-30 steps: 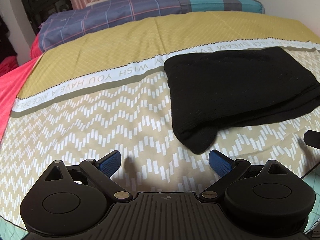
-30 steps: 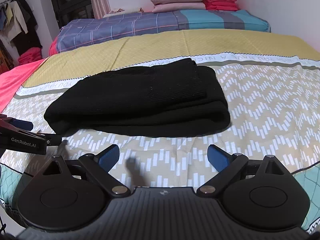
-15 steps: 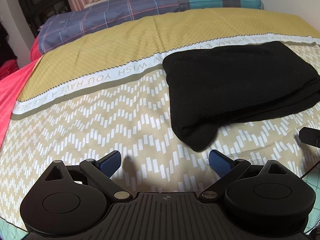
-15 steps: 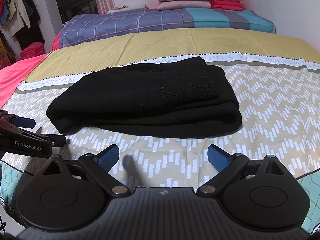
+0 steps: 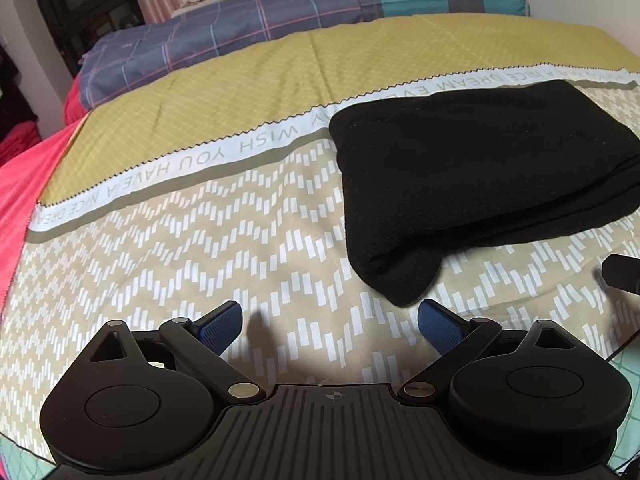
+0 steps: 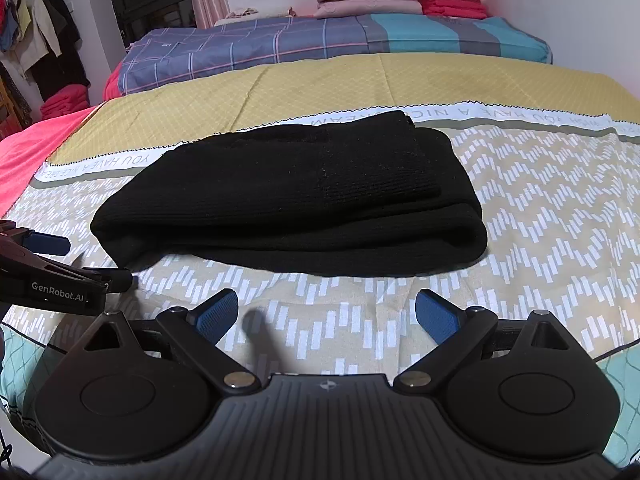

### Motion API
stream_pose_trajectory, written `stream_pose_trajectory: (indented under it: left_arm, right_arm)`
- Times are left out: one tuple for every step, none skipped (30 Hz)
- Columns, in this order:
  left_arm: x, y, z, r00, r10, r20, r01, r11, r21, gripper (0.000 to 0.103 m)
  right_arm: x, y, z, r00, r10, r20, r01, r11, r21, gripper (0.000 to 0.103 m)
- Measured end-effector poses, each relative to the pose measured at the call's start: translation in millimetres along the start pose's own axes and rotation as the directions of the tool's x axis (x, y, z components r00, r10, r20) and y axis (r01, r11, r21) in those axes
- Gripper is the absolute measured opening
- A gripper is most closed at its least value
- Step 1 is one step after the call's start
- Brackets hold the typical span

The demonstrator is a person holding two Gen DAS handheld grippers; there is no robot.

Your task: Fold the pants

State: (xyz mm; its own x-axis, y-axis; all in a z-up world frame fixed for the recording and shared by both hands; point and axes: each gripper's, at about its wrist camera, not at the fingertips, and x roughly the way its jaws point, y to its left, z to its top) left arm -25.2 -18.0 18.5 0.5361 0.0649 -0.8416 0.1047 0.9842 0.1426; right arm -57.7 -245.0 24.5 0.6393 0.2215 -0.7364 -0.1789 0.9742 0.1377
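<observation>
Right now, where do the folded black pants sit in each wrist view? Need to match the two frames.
Left wrist: black pants fill the right half, middle height, running to the right edge.
Right wrist: black pants sit centre, just beyond the open right tool.
Shared landmark: the white lettered band on the bedspread, running along the pants' far edge, also in the right view.
</observation>
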Motion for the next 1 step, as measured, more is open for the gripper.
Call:
stream_pose_trajectory:
  left_arm:
    - [0.3, 0.1, 0.5, 1.000, -0.004, -0.004, 0.004, 1.000, 0.001, 0.103]
  right_arm:
    - [0.1, -0.5, 0.2, 1.000, 0.002, 0.000, -0.002, 1.000, 0.000, 0.096]
